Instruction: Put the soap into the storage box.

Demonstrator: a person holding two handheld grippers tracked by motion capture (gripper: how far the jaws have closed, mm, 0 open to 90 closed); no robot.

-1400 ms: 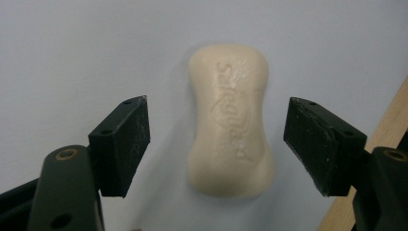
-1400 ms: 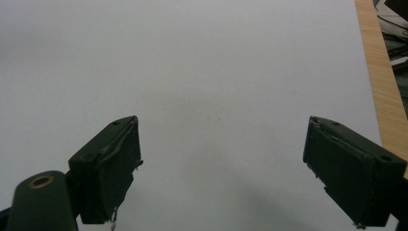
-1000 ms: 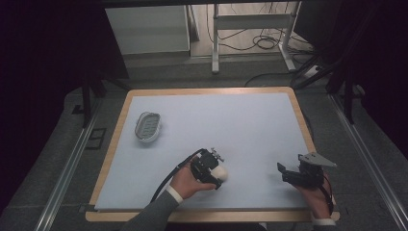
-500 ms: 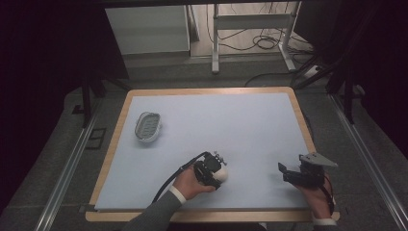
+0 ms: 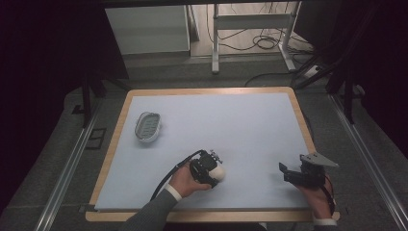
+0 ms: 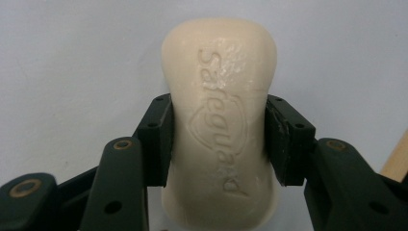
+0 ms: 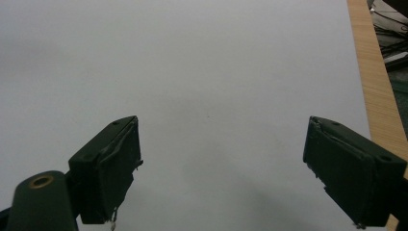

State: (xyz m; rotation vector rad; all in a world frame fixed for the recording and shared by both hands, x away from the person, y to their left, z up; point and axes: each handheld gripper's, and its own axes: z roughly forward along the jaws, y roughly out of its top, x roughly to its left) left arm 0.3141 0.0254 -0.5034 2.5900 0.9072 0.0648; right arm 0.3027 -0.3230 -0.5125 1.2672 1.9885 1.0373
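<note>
Table [image 5: 144,202]: wooden rim, pale blue-white mat across the top, centre of the high view.

Soap dish [image 5: 147,126]: oval, pale, ribbed inside; left part of the mat, mid-height in the high view, well apart from both grippers.

Right gripper [image 5: 288,172]: lower right of the high view, grey three-cornered plate on top, gripped by a hand [image 5: 317,192] entering from the bottom edge. Jaws spread wide over bare mat in the right gripper view, nothing between them.

Left gripper [image 5: 215,171]: lower centre of the high view, black cable trailing toward the bottom. Jaws pinching the soap bar at its waist, one pad on each side.

Soap bar [image 6: 222,130]: cream, "Safeguard" stamped lengthwise; centre of the left gripper view, between the jaws, above the mat.
</note>
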